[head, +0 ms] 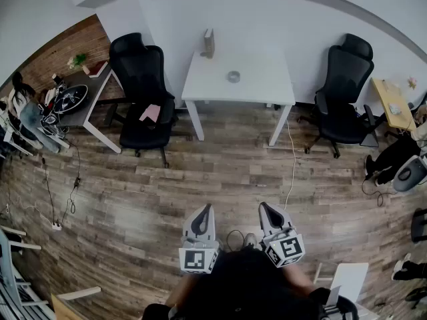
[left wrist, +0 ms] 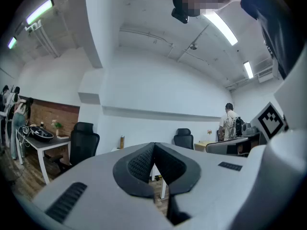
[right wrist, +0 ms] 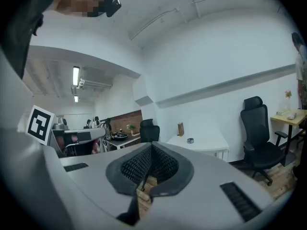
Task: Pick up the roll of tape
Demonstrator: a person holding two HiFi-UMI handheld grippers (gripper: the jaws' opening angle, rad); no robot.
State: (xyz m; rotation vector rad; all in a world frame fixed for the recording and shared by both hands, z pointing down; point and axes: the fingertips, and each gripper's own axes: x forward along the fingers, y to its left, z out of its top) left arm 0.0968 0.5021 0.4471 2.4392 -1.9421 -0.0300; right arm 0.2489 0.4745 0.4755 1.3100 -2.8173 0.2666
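The roll of tape is a small grey ring lying on the white table across the room, beside a tall brown container. In the right gripper view the roll of tape shows small on that table, past the jaws. My left gripper and right gripper are held side by side close to my body, far from the table. Both are shut with nothing between the pads: left gripper, right gripper. The left gripper's jaws hide the tape in its own view.
Black office chairs flank the table. A dark desk with clutter stands at the left, a small yellow table at the right. A cable runs over the wooden floor. A person stands at the far right.
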